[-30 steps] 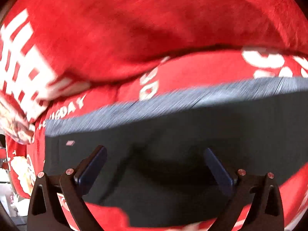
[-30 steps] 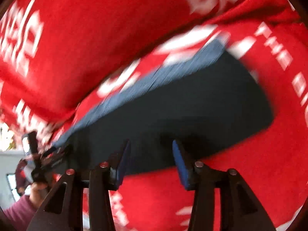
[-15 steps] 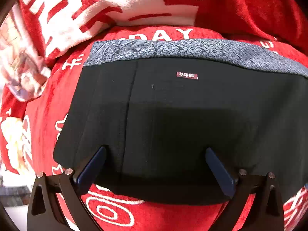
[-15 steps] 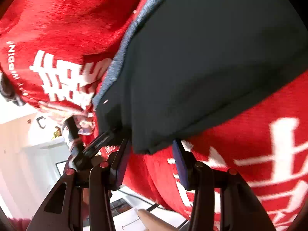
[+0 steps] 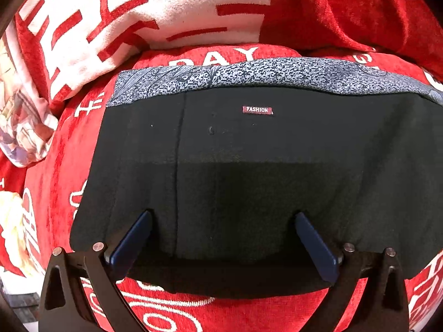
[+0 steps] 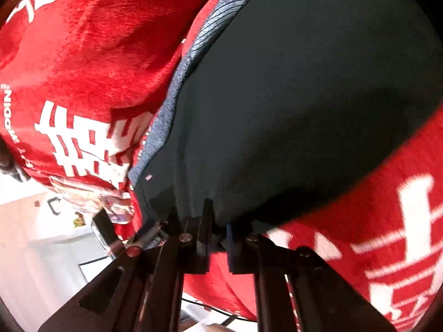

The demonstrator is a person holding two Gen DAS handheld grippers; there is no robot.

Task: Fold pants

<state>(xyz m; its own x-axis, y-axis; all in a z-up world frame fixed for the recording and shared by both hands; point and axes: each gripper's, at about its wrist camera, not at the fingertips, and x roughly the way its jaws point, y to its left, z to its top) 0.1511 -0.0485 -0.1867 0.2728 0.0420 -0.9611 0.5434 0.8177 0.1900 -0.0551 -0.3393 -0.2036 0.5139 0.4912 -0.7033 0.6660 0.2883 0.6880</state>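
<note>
At the bottom of the left wrist view, the left gripper [image 5: 221, 229] has its blue fingers [image 5: 133, 240] spread wide over the near edge of the black pants [image 5: 249, 171], pinching nothing. In the right wrist view the right gripper [image 6: 218, 227] has its fingers pressed together on the pants' near hem [image 6: 218, 215]. The pants lie flat on a red blanket [image 5: 69, 144], their "FASHION" tag [image 5: 257, 109] below the speckled grey waistband [image 5: 249, 74] at upper centre.
</note>
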